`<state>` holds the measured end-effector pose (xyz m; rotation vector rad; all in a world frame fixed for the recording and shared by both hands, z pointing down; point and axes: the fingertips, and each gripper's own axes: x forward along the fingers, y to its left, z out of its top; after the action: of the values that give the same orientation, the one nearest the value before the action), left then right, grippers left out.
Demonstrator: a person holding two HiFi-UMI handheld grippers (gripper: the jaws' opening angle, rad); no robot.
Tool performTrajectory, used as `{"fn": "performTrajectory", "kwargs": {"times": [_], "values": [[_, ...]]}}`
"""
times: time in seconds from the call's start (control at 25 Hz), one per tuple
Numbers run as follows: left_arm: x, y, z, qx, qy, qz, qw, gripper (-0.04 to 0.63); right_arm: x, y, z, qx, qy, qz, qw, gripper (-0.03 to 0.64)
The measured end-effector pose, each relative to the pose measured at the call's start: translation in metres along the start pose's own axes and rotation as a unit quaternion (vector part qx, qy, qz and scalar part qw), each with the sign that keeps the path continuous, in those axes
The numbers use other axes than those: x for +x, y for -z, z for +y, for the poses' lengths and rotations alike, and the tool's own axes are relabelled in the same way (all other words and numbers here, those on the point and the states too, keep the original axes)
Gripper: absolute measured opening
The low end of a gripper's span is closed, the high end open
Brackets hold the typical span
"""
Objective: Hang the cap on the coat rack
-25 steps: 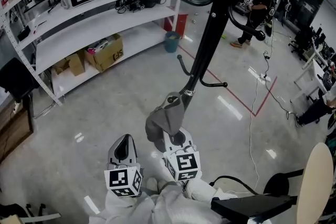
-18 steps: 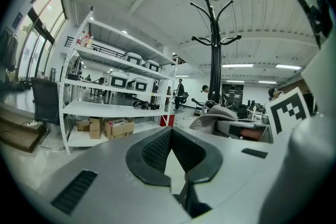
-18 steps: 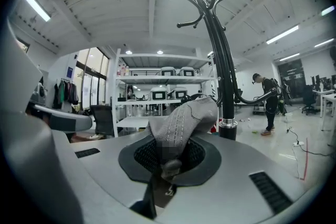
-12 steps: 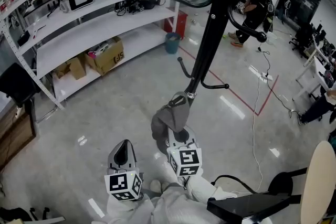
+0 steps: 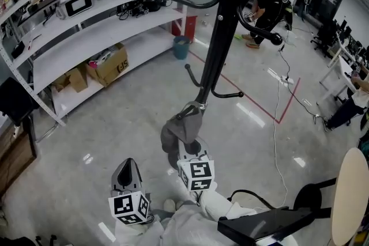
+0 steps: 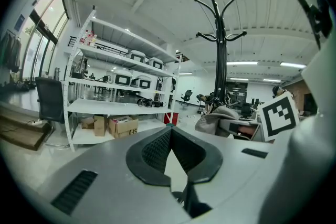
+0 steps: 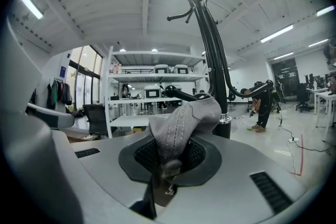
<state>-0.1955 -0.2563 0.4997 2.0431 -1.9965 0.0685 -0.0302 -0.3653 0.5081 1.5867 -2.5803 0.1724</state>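
**Cap near rack pole, hook up ahead**

Head view: right gripper (image 5: pixel 185 147) pinches the limp grey cap (image 5: pixel 180 128) close to the upright black coat rack (image 5: pixel 222 37). The lower hook (image 5: pixel 229 94) sits higher and beyond. The left gripper (image 5: pixel 127 165) is farther from the rack.

Left gripper view: jaws pressed together, empty.

Right gripper view: stitched fabric clamped at its edge, pole dead ahead.

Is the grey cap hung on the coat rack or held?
Held: the right gripper is shut on the cap, close to the coat rack.

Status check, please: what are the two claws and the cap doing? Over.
Left gripper shut, empty. Right gripper shut on cap, close by rack, not hung. Nothing seen between them.
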Motion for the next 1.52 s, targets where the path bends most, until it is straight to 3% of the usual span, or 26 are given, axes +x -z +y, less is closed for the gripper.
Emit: {"fn": "performTrajectory", "kwargs": {"times": [0.24,0.76,1.16,1.52], "values": [[-0.002,0.002,0.001,0.004,-0.001,0.004,1.0000,0.003,0.013,0.013,-0.006,-0.026,0.008,0.009,1.000,0.043],[-0.011,0.011,0.013,-0.001,-0.018,0.013,0.9998,0.003,0.027,0.044,-0.015,-0.030,0.021,0.006,0.999,0.046],[-0.018,0.018,0.004,-0.007,-0.015,0.019,0.9997,0.003,0.022,0.065,-0.018,-0.024,0.017,0.036,0.999,0.172],[-0.022,0.029,-0.008,-0.014,-0.008,0.028,0.9995,0.003,0.001,0.076,-0.016,-0.027,0.006,0.048,0.998,0.202]]}}
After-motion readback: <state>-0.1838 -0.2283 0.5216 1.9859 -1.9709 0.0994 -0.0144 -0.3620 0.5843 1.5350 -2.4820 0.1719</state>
